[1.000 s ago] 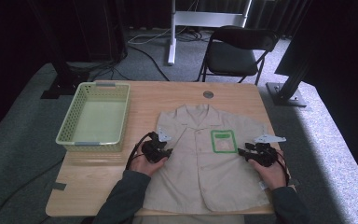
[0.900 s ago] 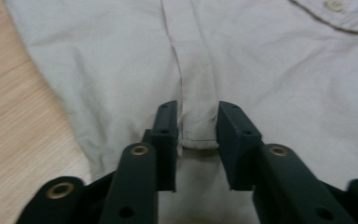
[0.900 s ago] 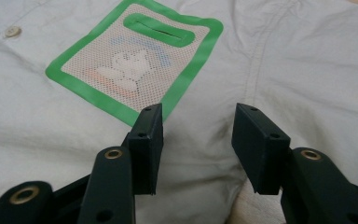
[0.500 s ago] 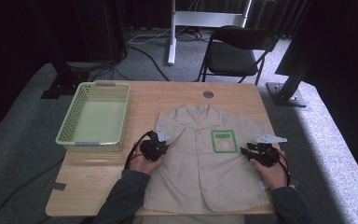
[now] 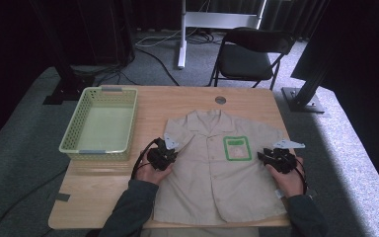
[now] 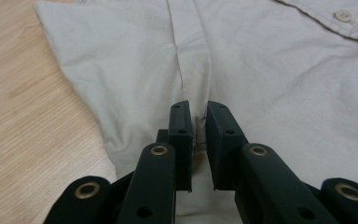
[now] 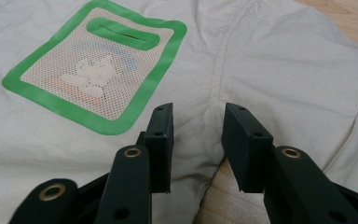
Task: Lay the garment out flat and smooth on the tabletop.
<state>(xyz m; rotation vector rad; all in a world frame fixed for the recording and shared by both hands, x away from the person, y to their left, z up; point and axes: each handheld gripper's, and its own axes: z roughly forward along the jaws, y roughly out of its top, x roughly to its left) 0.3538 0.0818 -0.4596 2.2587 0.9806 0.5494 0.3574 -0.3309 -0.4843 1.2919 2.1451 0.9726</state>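
— Where is the beige short-sleeved cotton shirt (image 5: pixel 217 170)?

— In the high view it lies flat, front up, across the centre and lower right of the light wooden table (image 5: pixel 103 197), collar toward the top of the frame. Its hem reaches the table's near edge at the bottom. A green-bordered mesh chest pocket (image 5: pixel 237 148) sits right of the button placket.

— And the left gripper (image 5: pixel 162 154)?

— Left of centre in the high view, at the shirt's sleeve seam. In the left gripper view its black jaws stand close together with a narrow gap, and the seam at the armpit runs up into that gap. Whether the cloth is really pinched, I cannot tell.

— The right gripper (image 5: pixel 275 158)?

— At the right side of the high view, over the other sleeve. In the right gripper view its jaws are spread wide, either side of the sleeve seam, holding nothing, with the pocket in the upper left.

— Anything else?

— A pale green plastic lattice basket (image 5: pixel 74 133) stands on the table's upper left, apart from the shirt. A black folding chair (image 5: pixel 249 52) stands beyond the table at the top.
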